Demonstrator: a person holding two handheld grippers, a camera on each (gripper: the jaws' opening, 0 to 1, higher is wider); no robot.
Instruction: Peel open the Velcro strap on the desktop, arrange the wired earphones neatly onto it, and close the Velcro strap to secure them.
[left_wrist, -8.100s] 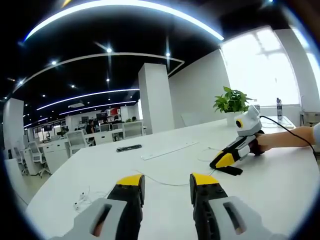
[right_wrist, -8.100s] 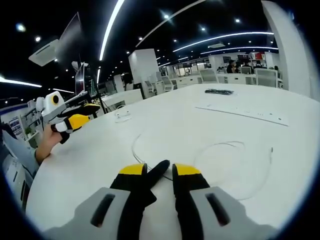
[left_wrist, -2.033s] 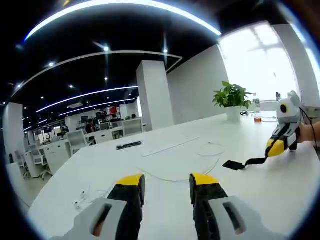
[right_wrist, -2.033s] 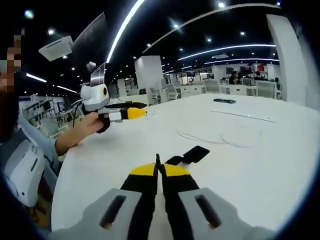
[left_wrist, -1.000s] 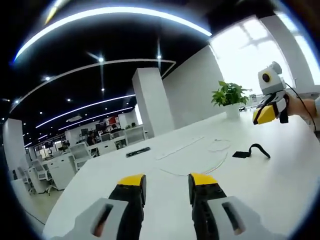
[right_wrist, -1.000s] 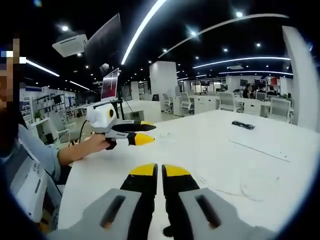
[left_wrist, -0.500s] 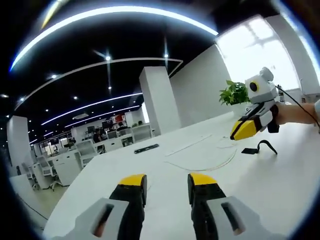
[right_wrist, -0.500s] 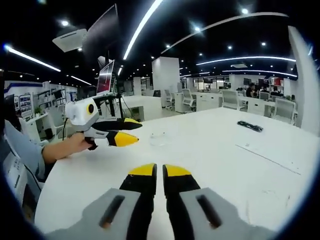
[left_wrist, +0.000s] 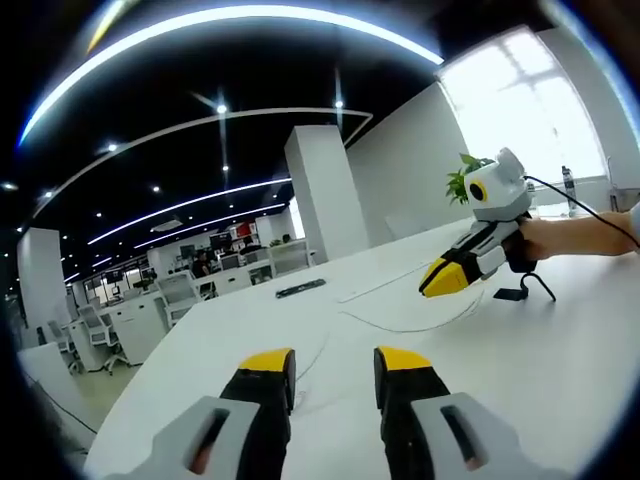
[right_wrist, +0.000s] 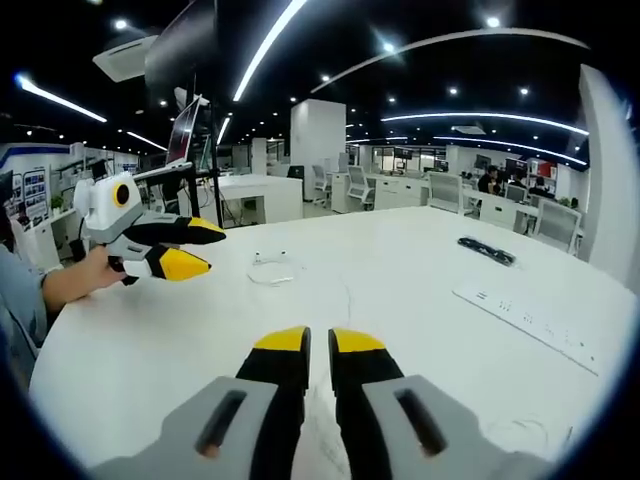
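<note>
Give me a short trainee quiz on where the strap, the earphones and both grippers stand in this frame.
1. True or false: the strap lies on the table, held by neither gripper.
2. Which gripper is open? A) left gripper B) right gripper C) both
3. In the right gripper view, what white thing lies on the table just past the left gripper's tips?

Key: 1 true; 2 A; 3 the earphones.
</note>
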